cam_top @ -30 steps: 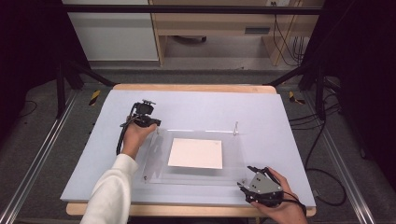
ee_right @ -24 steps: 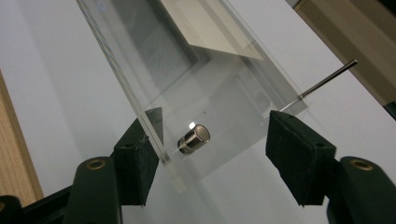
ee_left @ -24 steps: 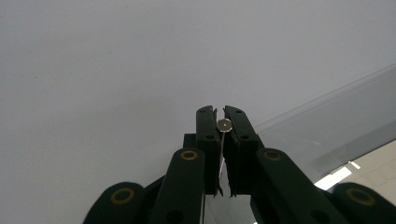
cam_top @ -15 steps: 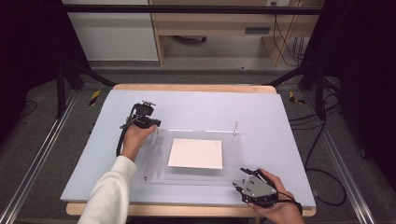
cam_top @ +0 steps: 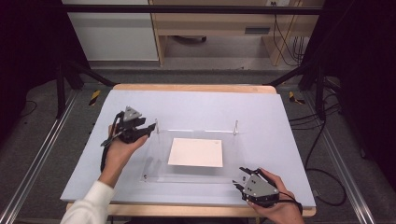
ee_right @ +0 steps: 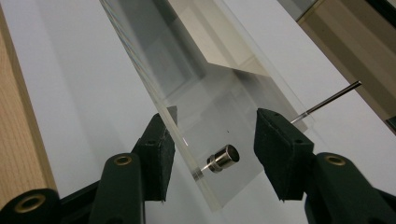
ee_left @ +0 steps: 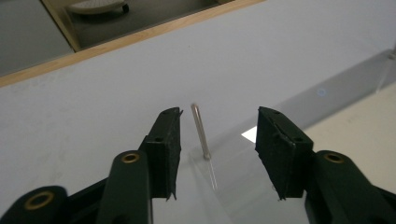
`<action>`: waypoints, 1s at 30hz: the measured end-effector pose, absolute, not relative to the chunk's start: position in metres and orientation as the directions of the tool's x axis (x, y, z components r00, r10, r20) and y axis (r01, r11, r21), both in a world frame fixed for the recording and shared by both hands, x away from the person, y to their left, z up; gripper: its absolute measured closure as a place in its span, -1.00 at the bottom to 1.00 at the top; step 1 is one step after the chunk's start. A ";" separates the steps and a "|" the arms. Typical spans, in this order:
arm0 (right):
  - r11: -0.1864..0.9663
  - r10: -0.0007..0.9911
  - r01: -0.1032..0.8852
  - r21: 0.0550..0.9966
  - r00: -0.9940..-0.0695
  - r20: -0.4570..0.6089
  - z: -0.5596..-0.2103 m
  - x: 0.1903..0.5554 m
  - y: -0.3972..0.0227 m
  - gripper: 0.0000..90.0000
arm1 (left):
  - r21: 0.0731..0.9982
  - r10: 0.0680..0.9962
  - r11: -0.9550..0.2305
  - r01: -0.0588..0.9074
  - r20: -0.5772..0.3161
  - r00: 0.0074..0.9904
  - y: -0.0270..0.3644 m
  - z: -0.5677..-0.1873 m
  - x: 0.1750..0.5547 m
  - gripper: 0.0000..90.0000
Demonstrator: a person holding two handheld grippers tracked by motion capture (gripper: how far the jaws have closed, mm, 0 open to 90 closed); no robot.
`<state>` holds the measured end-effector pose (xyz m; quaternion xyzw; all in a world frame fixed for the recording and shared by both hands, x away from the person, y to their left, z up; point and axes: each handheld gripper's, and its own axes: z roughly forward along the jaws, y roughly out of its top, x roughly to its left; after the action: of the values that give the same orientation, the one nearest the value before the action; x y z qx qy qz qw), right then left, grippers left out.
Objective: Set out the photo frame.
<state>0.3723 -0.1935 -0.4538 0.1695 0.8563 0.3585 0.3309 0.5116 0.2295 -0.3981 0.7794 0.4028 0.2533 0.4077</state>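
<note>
Left gripper (cam_top: 150, 129) has come off the far-left pin and pulled back to the left since the earlier frame; its jaws have just been opening and nothing is clamped. In the left gripper view the thin metal pin (ee_left: 200, 131), round-tipped and shiny, stands upright in the gap between the black ribbed pads, nearer the left pad, touching neither. Left hand (cam_top: 120, 151) rests on the pale blue matte table cover (cam_top: 196, 105).

Middle: clear acrylic plate (cam_top: 233, 140), flat, rectangular, glossy, with a white paper sheet (cam_top: 196, 152) under or in it. A second upright pin (cam_top: 236, 127) stands at the far-right corner.

Right gripper (cam_top: 241, 179) sits at the plate's near-right corner, held by the right hand (cam_top: 275, 198). Its jaws have just been closing but remain apart; in the right gripper view the plate's transparent edge (ee_right: 187, 154) and a short steel cylindrical stud (ee_right: 223, 158) lie between the pads, not pressed. Wooden table edge (ee_right: 18, 140) at the left of that view.
</note>
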 end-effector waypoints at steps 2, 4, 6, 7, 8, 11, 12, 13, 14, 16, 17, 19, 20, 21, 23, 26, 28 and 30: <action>0.681 0.534 0.054 0.730 -0.719 -0.445 -0.452 0.372 -0.194 0.12 | 0.842 0.819 -0.363 0.399 0.085 0.568 0.236 -0.399 0.494 0.00; 0.676 0.542 0.057 0.735 -0.714 -0.443 -0.448 0.372 -0.193 0.15 | 0.850 0.801 -0.375 0.371 0.096 0.590 0.241 -0.396 0.477 -0.05; 0.674 0.546 0.057 0.737 -0.710 -0.444 -0.446 0.372 -0.193 0.16 | 0.851 0.776 -0.404 0.337 0.123 0.619 0.243 -0.389 0.463 -0.08; 0.671 0.551 0.060 0.739 -0.708 -0.443 -0.445 0.372 -0.193 0.18 | 0.847 0.762 -0.426 0.317 0.147 0.631 0.242 -0.385 0.457 -0.11; 0.672 0.550 0.058 0.738 -0.706 -0.445 -0.443 0.372 -0.193 0.18 | 0.850 0.751 -0.435 0.298 0.159 0.641 0.241 -0.380 0.451 -0.13; 0.659 0.562 0.068 0.749 -0.707 -0.430 -0.440 0.373 -0.193 0.19 | 0.846 0.698 -0.481 0.231 0.210 0.685 0.236 -0.366 0.437 -0.21; 0.659 0.562 0.070 0.749 -0.708 -0.428 -0.439 0.374 -0.193 0.19 | 0.840 0.683 -0.499 0.213 0.230 0.693 0.232 -0.363 0.433 -0.24; 0.657 0.565 0.075 0.750 -0.708 -0.424 -0.437 0.374 -0.193 0.20 | 0.833 0.666 -0.516 0.198 0.245 0.704 0.229 -0.360 0.427 -0.28; 0.658 0.565 0.075 0.749 -0.708 -0.425 -0.435 0.375 -0.193 0.21 | 0.830 0.654 -0.528 0.180 0.262 0.710 0.226 -0.358 0.423 -0.34; 0.655 0.569 0.081 0.752 -0.707 -0.419 -0.431 0.376 -0.193 0.22 | 0.824 0.627 -0.548 0.143 0.291 0.722 0.220 -0.354 0.414 -0.40; 0.652 0.572 0.084 0.753 -0.707 -0.416 -0.429 0.377 -0.193 0.23 | 0.821 0.611 -0.557 0.127 0.302 0.732 0.218 -0.352 0.411 -0.40; 0.645 0.581 0.090 0.759 -0.704 -0.409 -0.425 0.378 -0.193 0.25 | 0.814 0.588 -0.572 0.103 0.319 0.743 0.213 -0.349 0.403 -0.41; 0.641 0.582 0.091 0.762 -0.705 -0.405 -0.423 0.379 -0.193 0.25 | 0.807 0.574 -0.583 0.091 0.330 0.750 0.210 -0.348 0.400 -0.41; 0.637 0.586 0.097 0.764 -0.705 -0.399 -0.421 0.380 -0.194 0.25 | 0.802 0.564 -0.592 0.082 0.340 0.753 0.208 -0.347 0.398 -0.41; 0.634 0.587 0.102 0.766 -0.708 -0.392 -0.417 0.382 -0.194 0.26 | 0.790 0.543 -0.610 0.066 0.357 0.760 0.204 -0.346 0.394 -0.40; 0.642 0.580 0.109 0.759 -0.716 -0.388 -0.412 0.385 -0.194 0.27 | 0.774 0.521 -0.631 0.046 0.378 0.765 0.200 -0.344 0.391 -0.40; 0.642 0.580 0.116 0.758 -0.719 -0.382 -0.409 0.387 -0.194 0.27 | 0.774 0.512 -0.632 0.032 0.387 0.767 0.197 -0.342 0.388 -0.39; 0.637 0.584 0.123 0.761 -0.721 -0.373 -0.407 0.388 -0.194 0.27 | 0.760 0.495 -0.650 0.020 0.403 0.770 0.195 -0.341 0.387 -0.37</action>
<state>0.3883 -0.1941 -0.4071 0.2079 0.8498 0.3718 0.3104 0.3870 0.1947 -0.3409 0.8558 0.1504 0.3040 0.3905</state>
